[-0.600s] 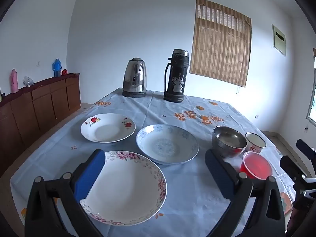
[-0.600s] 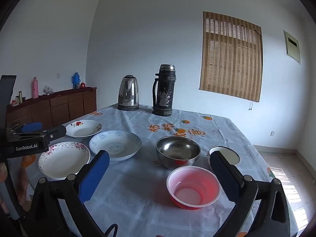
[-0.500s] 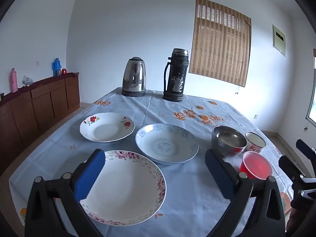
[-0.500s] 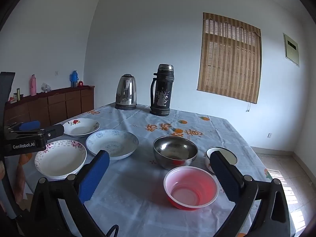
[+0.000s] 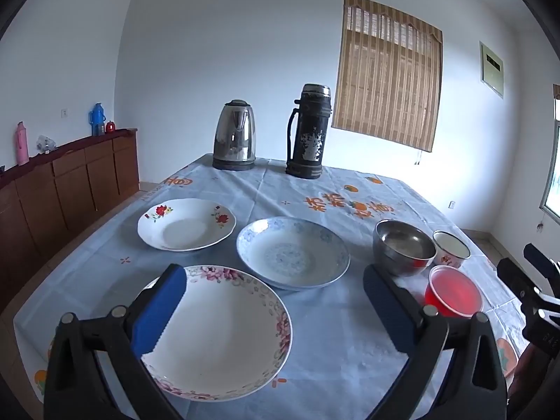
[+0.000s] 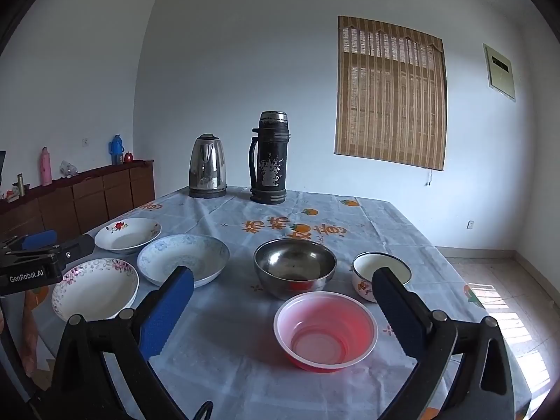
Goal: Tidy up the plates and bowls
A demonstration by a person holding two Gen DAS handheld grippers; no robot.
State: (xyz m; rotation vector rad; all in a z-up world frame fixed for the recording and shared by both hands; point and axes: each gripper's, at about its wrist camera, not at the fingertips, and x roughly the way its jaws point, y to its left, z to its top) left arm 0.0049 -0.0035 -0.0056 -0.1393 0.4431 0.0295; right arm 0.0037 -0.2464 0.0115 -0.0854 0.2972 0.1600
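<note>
Three plates lie on the left half of the table: a pink-flower-rimmed plate (image 5: 217,332) nearest, a blue-patterned plate (image 5: 292,253) behind it, and a red-flower plate (image 5: 185,224) at the far left. On the right are a steel bowl (image 6: 294,266), a small enamel bowl (image 6: 379,271) and a red plastic bowl (image 6: 325,329). My left gripper (image 5: 271,276) hovers open above the pink-rimmed plate, holding nothing. My right gripper (image 6: 281,276) hovers open over the red bowl, also holding nothing. Each gripper shows at the edge of the other's view.
A steel kettle (image 5: 233,134) and a dark thermos (image 5: 308,131) stand at the table's far end. A light blue printed cloth (image 6: 350,224) covers the table. A wooden sideboard (image 5: 70,182) runs along the left wall. Tiled floor lies beyond the table's right edge.
The scene in the right wrist view has slid slightly to the left. Nothing on the table has moved, and both grippers stay open.
</note>
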